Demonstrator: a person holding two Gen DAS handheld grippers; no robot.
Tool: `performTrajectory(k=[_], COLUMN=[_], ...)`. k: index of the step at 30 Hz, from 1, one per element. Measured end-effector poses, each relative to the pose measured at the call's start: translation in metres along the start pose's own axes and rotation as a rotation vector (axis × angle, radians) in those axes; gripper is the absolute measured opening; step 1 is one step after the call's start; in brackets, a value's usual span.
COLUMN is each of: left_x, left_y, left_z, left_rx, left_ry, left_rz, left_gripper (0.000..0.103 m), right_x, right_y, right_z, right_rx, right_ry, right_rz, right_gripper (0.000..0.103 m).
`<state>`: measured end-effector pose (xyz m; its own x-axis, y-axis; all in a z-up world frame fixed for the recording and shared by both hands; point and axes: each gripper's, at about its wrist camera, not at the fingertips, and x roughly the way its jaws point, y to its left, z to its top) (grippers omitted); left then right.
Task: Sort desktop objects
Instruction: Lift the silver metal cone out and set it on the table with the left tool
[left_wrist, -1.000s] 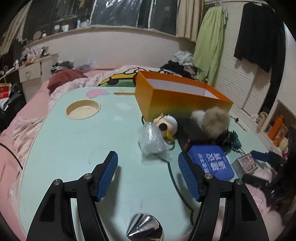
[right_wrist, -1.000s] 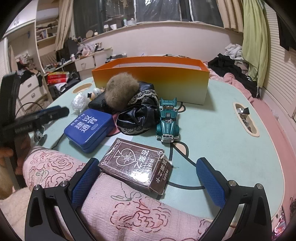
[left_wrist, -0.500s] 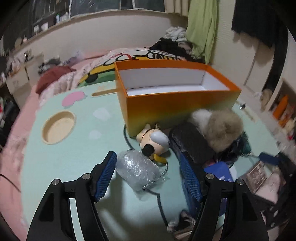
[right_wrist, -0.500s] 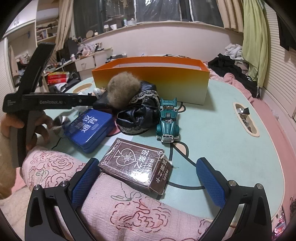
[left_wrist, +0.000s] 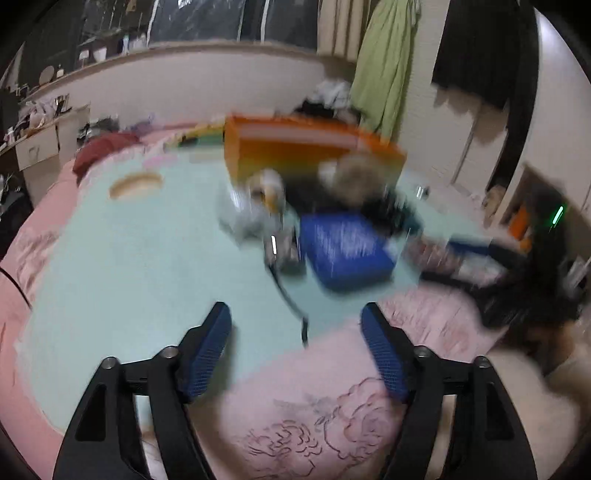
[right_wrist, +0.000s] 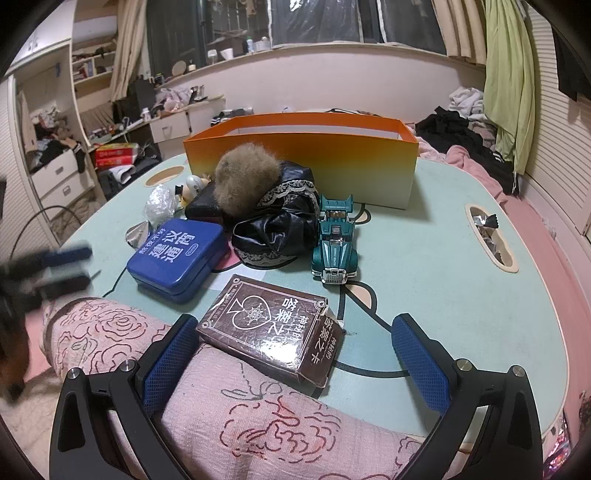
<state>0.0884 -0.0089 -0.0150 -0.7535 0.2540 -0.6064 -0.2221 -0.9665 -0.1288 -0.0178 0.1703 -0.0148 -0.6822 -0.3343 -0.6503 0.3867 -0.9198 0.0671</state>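
Right wrist view: my right gripper (right_wrist: 293, 363) is open, its jaws flanking the brown card box (right_wrist: 269, 328), long axis running near-left to far-right. My left gripper (left_wrist: 295, 354), opening on nothing, is farther off.

the left gripper (left_wrist: 296, 349) points forward and downward, its blue-padded jaws opening with nothing between them; its view is smeared by motion. the right gripper (right_wrist: 294, 359) also tilts downward, jaws spread wide and pressing on nothing, blue pads (right_wrist: 421, 368) sharp and steady.
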Motion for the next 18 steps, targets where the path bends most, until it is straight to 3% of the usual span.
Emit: performTrajectory(k=[2, 7, 18], left_x=[0.007, 0.015, 0.008], left_y=[-0.004, 0.0, -0.005], left_z=[-0.006, -0.01, -0.01], left_rx=[0.016, 0.03, 0.033], left_ry=[-0.052, -0.057, -0.067], left_rz=[0.058, 0.05, 0.065], left_gripper=[0.086, 0.093, 0.096], right_x=[-0.001, -0.001, -0.001], right_y=[0.0, 0.0, 0.0], right_z=[0.0, -0.001, -0.001], right_rx=[-0.002, -0.001, 0.0], right_ry=[-0.004, -0.003, -0.003], right_rz=[-0.001, -0.002, -0.001], right_gripper=[0.103, 0.103, 0.103])
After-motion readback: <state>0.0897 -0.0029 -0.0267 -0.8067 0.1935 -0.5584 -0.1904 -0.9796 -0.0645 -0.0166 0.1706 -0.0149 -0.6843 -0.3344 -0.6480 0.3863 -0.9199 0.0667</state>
